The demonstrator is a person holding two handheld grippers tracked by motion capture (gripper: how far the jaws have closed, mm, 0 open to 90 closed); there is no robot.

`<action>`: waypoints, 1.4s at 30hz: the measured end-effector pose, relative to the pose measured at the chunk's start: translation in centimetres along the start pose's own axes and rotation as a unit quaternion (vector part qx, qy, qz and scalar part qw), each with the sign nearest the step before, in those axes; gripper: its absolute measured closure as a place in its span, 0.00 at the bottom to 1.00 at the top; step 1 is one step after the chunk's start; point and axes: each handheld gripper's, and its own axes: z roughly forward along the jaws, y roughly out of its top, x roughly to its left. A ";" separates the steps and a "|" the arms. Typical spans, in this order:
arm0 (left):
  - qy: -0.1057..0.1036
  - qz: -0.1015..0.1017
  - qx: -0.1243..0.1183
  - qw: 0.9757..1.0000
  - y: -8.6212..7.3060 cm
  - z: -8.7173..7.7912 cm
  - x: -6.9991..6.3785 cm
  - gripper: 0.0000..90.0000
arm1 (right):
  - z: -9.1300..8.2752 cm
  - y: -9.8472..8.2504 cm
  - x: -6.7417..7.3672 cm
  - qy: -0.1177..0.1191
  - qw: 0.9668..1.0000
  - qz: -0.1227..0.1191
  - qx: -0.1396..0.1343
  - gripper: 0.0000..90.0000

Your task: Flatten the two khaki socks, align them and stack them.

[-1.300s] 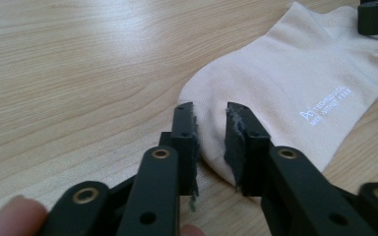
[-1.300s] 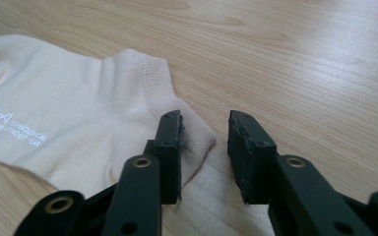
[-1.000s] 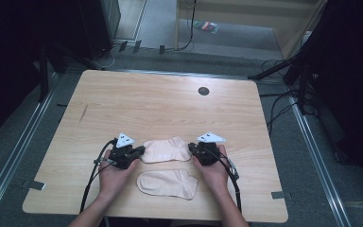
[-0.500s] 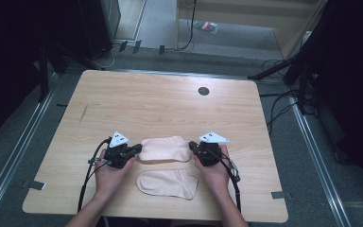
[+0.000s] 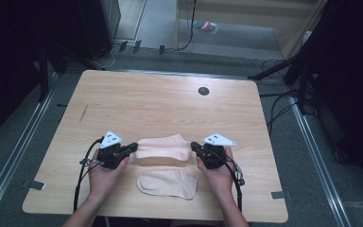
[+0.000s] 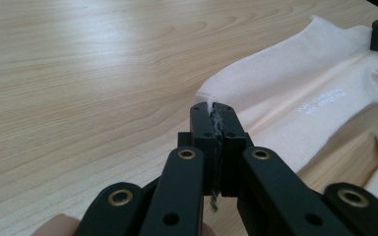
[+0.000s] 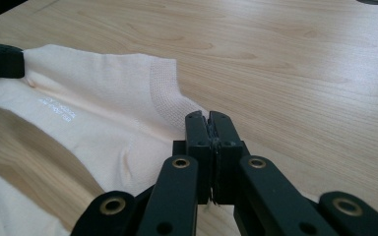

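Up on the wooden table (image 5: 160, 101), a pale pink sock (image 5: 163, 146) was stretched between two grippers. On one side, the left gripper (image 5: 131, 148) had its jaws squeezed tight on one end of the sock, and the cloth was pinched between the black tips. On the other side, the right gripper (image 5: 194, 146) had its jaws squeezed tight on the other end, near the ribbed cuff. A second sock (image 5: 168, 183) lay flat on the table just in front of the first one, close to the person's hands. A small dark round hole (image 5: 203, 91) sat far back on the table.
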 end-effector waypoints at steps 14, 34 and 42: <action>-0.026 0.020 -0.014 0.999 -0.2 -2.3 -1.2 1.00 | -2.9 -0.3 0.9 0.013 1.000 -0.004 -0.008 0.99; -0.056 0.050 0.012 0.997 -2.5 -4.1 -3.7 1.00 | -6.7 -4.3 2.9 0.024 1.000 0.007 0.012 0.99; -0.069 0.056 0.030 0.996 -3.3 -4.2 -4.2 1.00 | -7.4 -5.8 3.2 0.029 0.999 0.010 0.029 0.99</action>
